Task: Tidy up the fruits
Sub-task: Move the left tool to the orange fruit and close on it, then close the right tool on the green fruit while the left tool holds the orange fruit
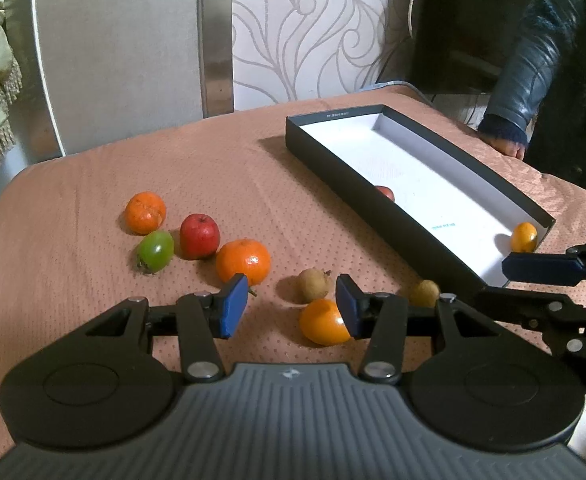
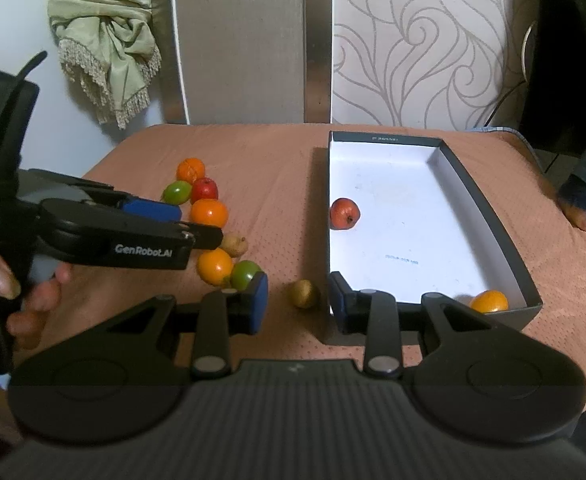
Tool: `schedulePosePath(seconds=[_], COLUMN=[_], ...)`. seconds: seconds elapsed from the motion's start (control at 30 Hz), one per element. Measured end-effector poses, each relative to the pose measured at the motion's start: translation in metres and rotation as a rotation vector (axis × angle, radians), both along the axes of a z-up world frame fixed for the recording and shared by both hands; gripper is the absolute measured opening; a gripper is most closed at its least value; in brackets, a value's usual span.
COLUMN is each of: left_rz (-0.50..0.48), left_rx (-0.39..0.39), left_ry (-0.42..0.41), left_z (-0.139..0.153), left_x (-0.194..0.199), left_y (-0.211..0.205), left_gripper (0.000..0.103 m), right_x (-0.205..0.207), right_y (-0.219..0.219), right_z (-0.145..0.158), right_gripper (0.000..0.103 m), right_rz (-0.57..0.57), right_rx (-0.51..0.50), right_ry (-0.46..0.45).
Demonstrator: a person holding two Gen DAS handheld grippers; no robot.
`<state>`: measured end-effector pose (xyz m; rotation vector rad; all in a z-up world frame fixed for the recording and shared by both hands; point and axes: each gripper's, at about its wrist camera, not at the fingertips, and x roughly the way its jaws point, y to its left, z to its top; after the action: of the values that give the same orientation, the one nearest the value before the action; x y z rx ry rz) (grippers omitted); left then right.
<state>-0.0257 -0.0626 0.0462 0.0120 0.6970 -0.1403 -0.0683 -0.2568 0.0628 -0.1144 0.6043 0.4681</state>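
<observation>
A black box with a white inside (image 1: 413, 236) (image 2: 493, 216) lies on the brown cloth and holds a small red fruit (image 2: 345, 213) and a small orange fruit (image 1: 523, 236) (image 2: 489, 301). Loose fruits lie left of it: two oranges (image 1: 145, 213) (image 1: 243, 261), a red apple (image 1: 199, 236), a green fruit (image 1: 155, 251), two brown longans (image 1: 313, 285) (image 1: 425, 293) and a yellow-orange fruit (image 1: 324, 322). My left gripper (image 1: 291, 306) is open above the cloth, its right pad beside the yellow-orange fruit. My right gripper (image 2: 297, 302) is open and empty, with a brown longan (image 2: 305, 294) between its fingers.
A second green fruit (image 2: 246, 273) lies by my right gripper's left finger. A person's dark sleeve and hand (image 1: 509, 136) rest at the table's far right edge. A green fringed cloth (image 2: 105, 40) hangs behind the table. Patterned wall panels stand at the back.
</observation>
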Motion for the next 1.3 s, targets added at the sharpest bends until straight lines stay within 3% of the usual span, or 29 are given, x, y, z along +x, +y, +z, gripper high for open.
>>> schedulePosePath(seconds=[0.67,1.07,1.3], left_rz=[0.035,0.001,0.010], left_rx=[-0.008,-0.002,0.004], left_ry=[-0.003,-0.001,0.001], left_z=[-0.002,-0.003,-0.003], left_x=[-0.006,-0.008,-0.007], left_y=[0.005,0.004,0.013], left_gripper=[0.055,0.055,0.055], right_x=[0.002,0.015,0.022], right_y=[0.005,0.022,0.042], right_z=[-0.001,-0.014,-0.022], right_gripper=[0.036,0.036,0.030], right_rz=[0.064,0.093,0.139], right_rx=[-0.005,-0.035,-0.077], right_ry=[0.003,0.051,0.055])
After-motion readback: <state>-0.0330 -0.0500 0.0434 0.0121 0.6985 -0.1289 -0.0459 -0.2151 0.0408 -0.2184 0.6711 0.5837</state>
